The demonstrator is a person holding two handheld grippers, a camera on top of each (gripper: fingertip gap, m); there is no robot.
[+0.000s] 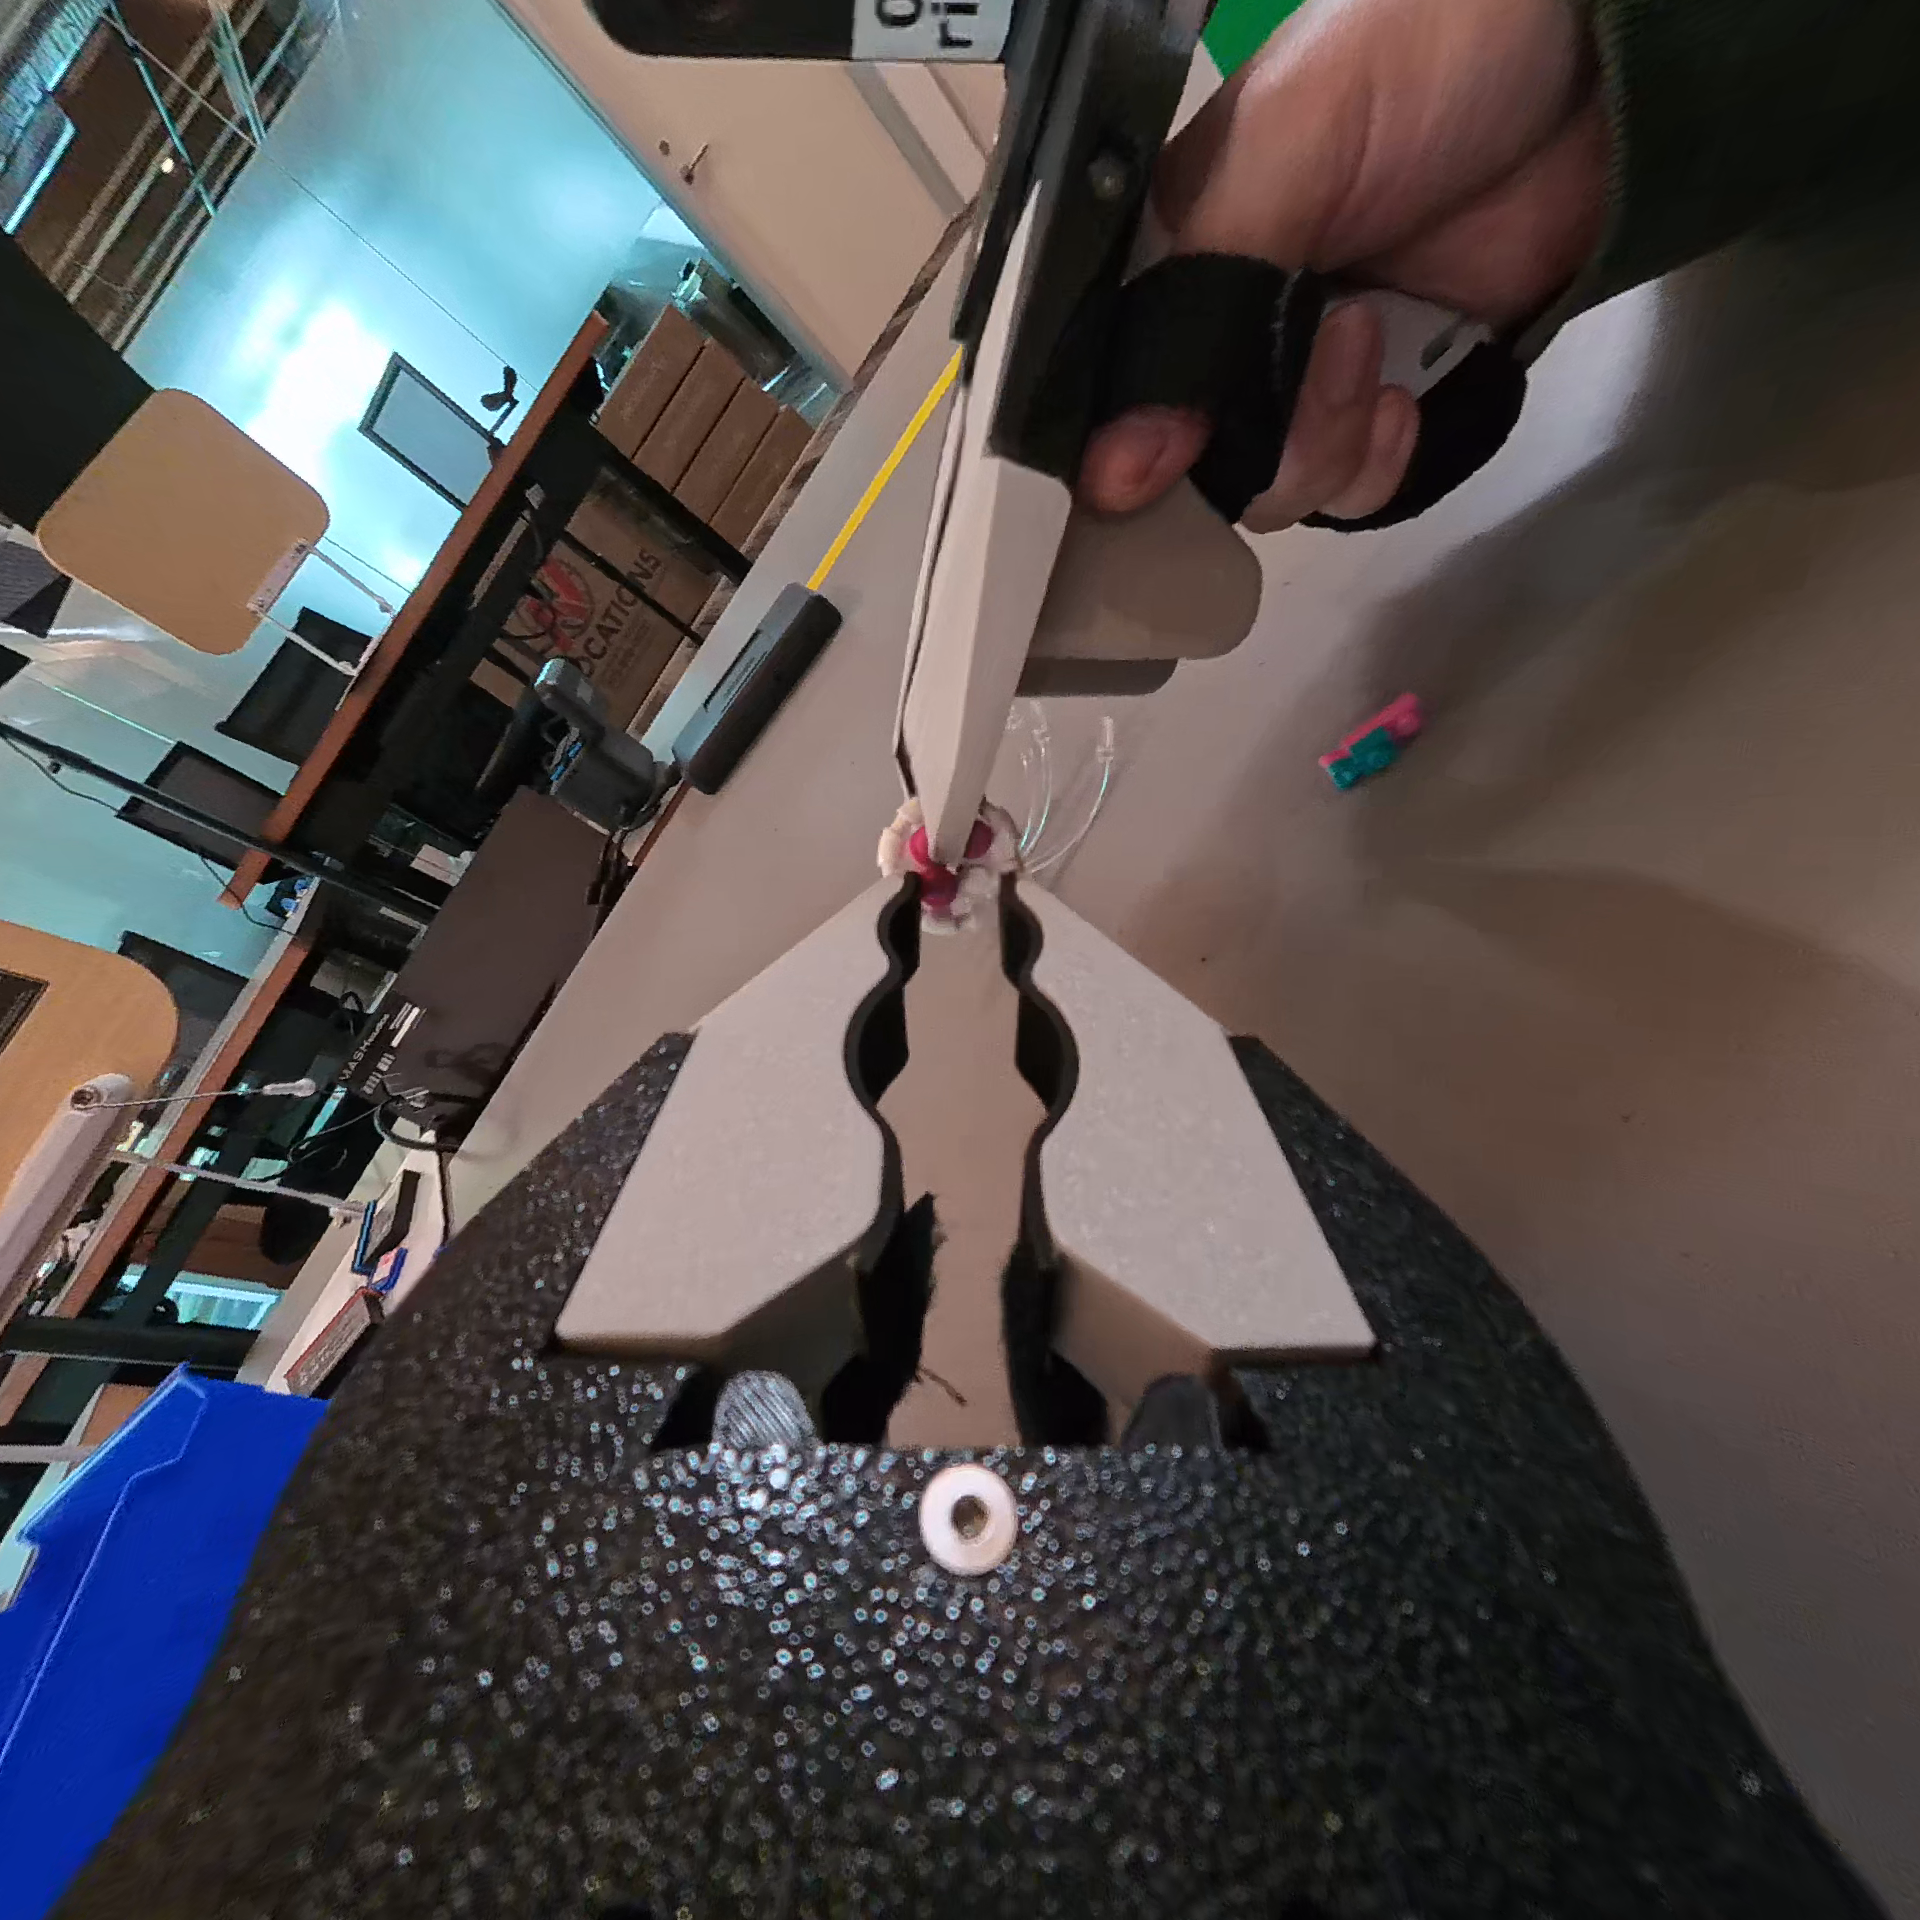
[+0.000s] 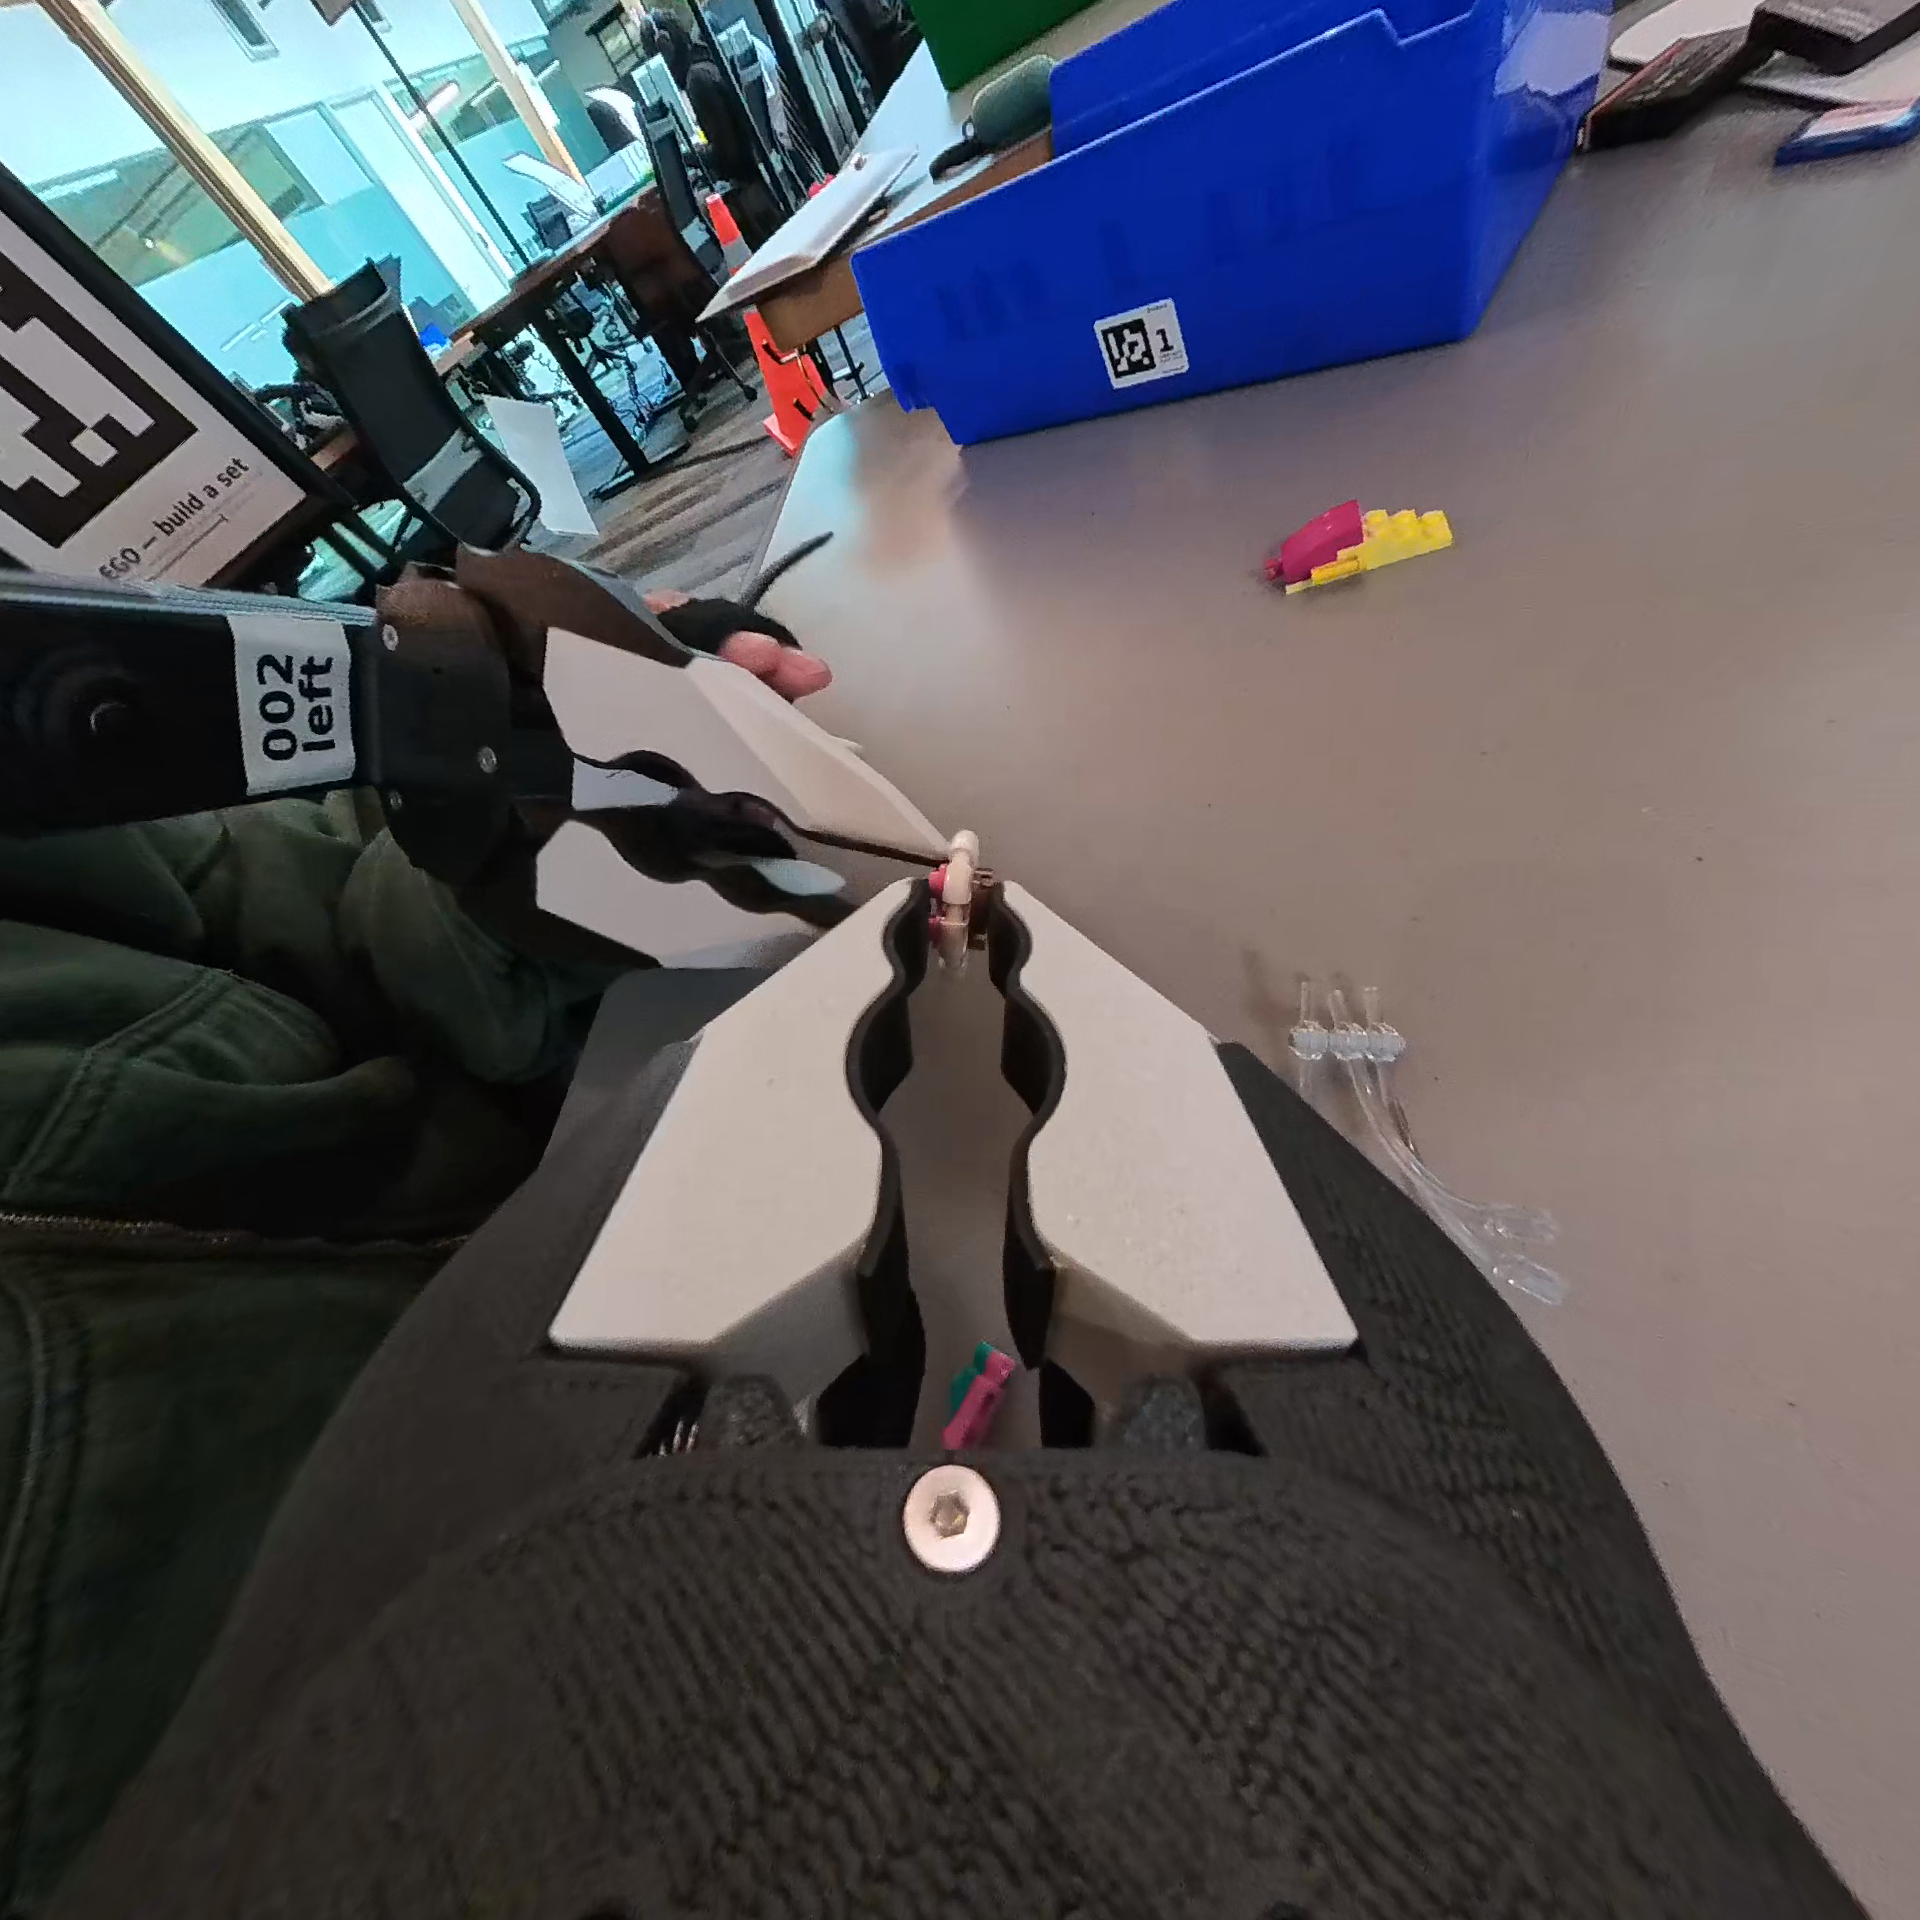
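Both grippers meet tip to tip over the grey table (image 2: 1558, 727). The left gripper (image 1: 951, 899) and the right gripper (image 2: 956, 904) each pinch, nearly shut, one small pink-and-white piece (image 1: 948, 868), apparently so each steadies a side. Just beside lie clear plastic parts (image 2: 1351, 1039); farther out a pink-and-yellow brick cluster (image 2: 1361, 545); toward the far edge, a blue bin (image 2: 1299, 239).

Blue bin (image 2: 1247, 208), grey table (image 2: 1558, 779), pink-and-yellow bricks (image 2: 1356, 545) — clear tubes (image 2: 1351, 1039)
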